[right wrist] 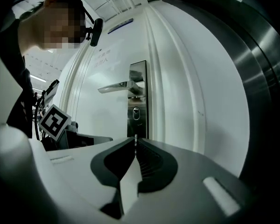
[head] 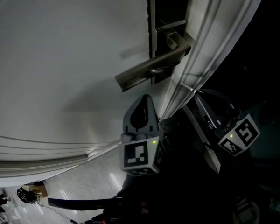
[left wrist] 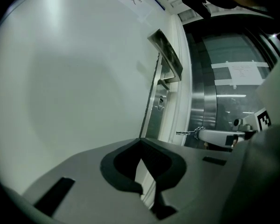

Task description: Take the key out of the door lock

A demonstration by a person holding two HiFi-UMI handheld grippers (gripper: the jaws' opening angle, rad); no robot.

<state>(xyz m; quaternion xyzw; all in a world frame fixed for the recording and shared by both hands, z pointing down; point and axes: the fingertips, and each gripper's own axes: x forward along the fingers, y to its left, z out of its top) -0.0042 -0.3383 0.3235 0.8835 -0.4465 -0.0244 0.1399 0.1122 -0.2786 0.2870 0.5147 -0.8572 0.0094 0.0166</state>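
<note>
Your right gripper (right wrist: 136, 146) has its fingers pinched shut on the thin key (right wrist: 136, 138), which pokes out past the fingertips and is out of the door lock (right wrist: 136, 113) ahead, while your left gripper (left wrist: 141, 143) has its fingers closed on nothing.

The door (head: 60, 55) is smooth, matt white paint. Its handle (head: 149, 69) and lock plate (right wrist: 140, 125) are brushed metal with a dull sheen. The right gripper (right wrist: 136, 144) has a matt grey plastic body and black ribbed pads (right wrist: 154, 164). The key (left wrist: 184, 133) glints metallic. The floor (head: 98, 181) is glossy.
</note>
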